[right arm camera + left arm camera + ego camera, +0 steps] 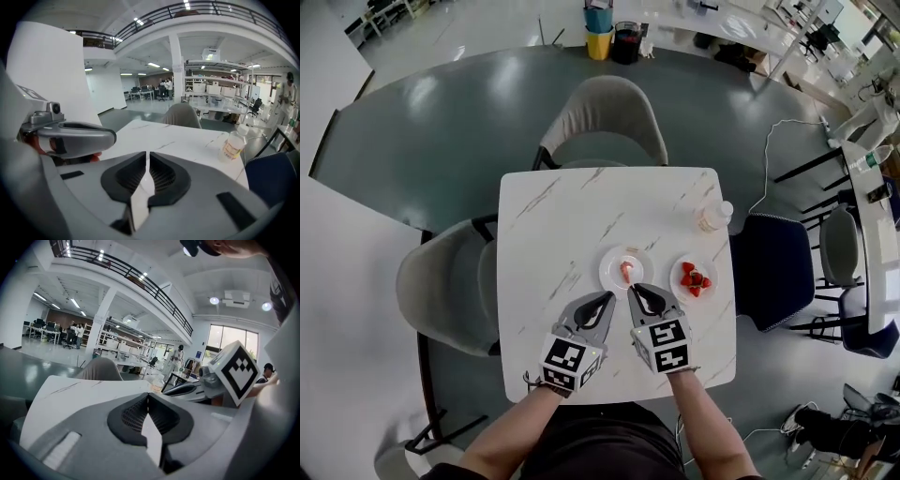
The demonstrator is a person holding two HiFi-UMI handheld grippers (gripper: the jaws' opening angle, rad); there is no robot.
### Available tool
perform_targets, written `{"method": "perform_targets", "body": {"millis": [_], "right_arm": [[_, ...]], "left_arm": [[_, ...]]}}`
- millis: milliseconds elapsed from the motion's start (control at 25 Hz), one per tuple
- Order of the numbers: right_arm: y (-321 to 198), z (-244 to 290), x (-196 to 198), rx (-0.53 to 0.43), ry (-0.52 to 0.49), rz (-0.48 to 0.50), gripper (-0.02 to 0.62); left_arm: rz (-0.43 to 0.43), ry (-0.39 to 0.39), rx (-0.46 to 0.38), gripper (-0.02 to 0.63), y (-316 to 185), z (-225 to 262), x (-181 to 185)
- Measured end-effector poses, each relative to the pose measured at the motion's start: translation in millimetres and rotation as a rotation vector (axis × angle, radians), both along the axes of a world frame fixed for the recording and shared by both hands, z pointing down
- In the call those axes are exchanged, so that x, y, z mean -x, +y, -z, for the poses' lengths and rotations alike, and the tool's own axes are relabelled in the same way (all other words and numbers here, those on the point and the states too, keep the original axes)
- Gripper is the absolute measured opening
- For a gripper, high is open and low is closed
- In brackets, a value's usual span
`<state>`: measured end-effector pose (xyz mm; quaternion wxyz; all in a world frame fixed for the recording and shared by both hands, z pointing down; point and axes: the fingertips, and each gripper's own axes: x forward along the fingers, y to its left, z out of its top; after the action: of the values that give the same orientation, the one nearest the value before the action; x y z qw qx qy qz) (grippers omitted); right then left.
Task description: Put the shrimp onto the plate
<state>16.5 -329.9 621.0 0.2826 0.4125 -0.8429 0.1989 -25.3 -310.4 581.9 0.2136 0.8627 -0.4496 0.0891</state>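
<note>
Desk: white marble-pattern desk (553, 244), centre of the head view; it carries everything listed below the chairs.
Chairs: one grey chair (605, 117) pushed in at the desk's top edge, a second grey chair (441, 281) at its left edge, and a blue chair (773, 272) at its right edge. None is in use.
Left tool (605, 298): lower centre of the head view, tip pointing up-frame toward the plate. In its own view the jaws are pressed together with nothing between them.
Right tool (636, 291): just right of the left tool, tip at the plate's lower rim. The jaws meet except for a hairline slit, and it holds nothing.
Pose, judged: the tools sit side by side, both closed and empty. This reads as a rest pose, not a reach.
Plate (607, 267): small and white, right of desk centre, directly above the tool tips and so within easy reach.
Side plate (677, 277): right of the plate and apart from it. It holds red pieces (695, 279), probably cut strawberries.
Bottle (712, 217): upright in the desk's upper right, well clear of both tools.
Shrimp (626, 272): pink-orange, lying near the middle of the plate. Neither tool appears to touch it.
Status, judged: the shrimp is on the plate, so the task looks complete.
</note>
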Motion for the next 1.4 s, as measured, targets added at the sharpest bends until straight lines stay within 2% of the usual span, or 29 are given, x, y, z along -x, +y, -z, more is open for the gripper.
{"method": "perform_targets", "body": {"millis": [240, 400, 560, 1160, 1400], "right_arm": [[36, 80, -2, -0.118, -0.177, -0.03, 0.003], [61, 128, -6, -0.207, -0.234, -0.027, 0.003], [79, 165, -11, -0.254, -0.289, -0.008, 0.003], [133, 250, -41, -0.428, -0.333, 0.02, 0.002], [145, 264, -48, -0.47, -0.325, 0.031, 0.002]], "left_arm": [[-0.019, 0.051, -0.039, 0.009, 34, 62, -14], [-0.035, 0.073, -0.085, 0.009, 56, 105, -23], [-0.021, 0.065, -0.121, 0.009, 73, 135, -28], [-0.006, 0.082, -0.27, 0.009, 127, 213, -58], [0.003, 0.07, -0.294, 0.009, 137, 220, -65]]}}
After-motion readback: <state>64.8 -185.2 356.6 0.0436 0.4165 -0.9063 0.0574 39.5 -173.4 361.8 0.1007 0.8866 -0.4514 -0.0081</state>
